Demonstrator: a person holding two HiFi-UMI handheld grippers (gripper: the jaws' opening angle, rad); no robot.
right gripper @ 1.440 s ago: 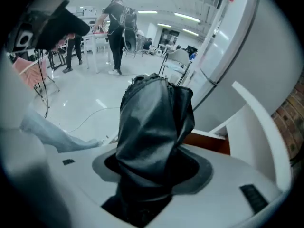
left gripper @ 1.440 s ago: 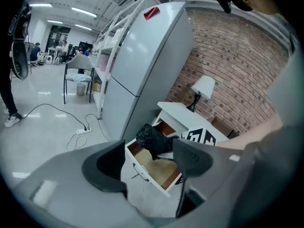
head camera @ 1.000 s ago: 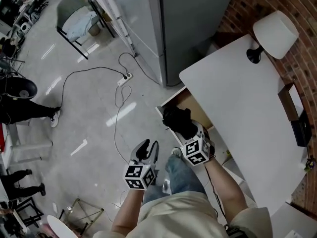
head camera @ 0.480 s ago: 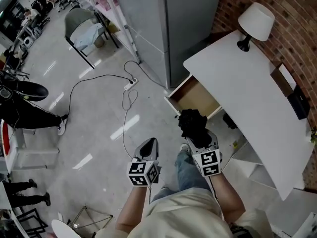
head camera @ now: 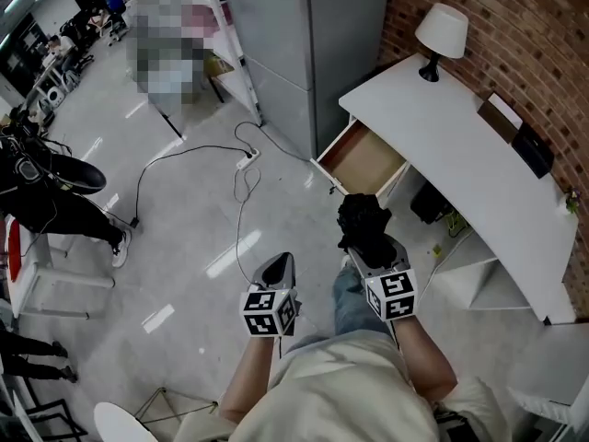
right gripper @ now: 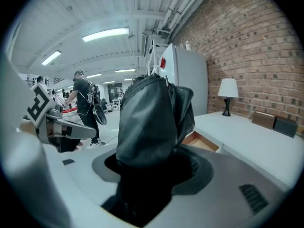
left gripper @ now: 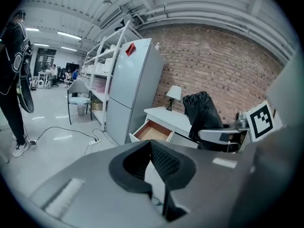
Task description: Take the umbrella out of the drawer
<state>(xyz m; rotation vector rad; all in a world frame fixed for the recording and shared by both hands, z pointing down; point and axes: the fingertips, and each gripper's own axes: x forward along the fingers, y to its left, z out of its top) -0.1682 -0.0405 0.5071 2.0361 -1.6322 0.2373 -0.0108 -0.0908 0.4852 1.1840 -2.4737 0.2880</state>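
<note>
A folded black umbrella (head camera: 363,226) (right gripper: 152,122) (left gripper: 203,111) is clamped in my right gripper (head camera: 368,239) (right gripper: 149,167), held in the air well clear of the desk. The wooden drawer (head camera: 361,158) (left gripper: 151,131) (right gripper: 203,141) stands pulled out from the white desk (head camera: 460,155) and looks empty. My left gripper (head camera: 274,273) (left gripper: 153,161) hangs over the floor to the left of the right one, jaws shut with nothing between them.
A white lamp (head camera: 440,28) and a dark box (head camera: 532,149) sit on the desk against the brick wall. A grey fridge (head camera: 304,44) stands left of the drawer. A cable with a power strip (head camera: 247,159) lies on the floor. A person in black (head camera: 46,205) stands far left.
Both grippers have pulled back from the desk, the right one carrying the umbrella out of the drawer. The left gripper's jaws have gone from open to shut.
</note>
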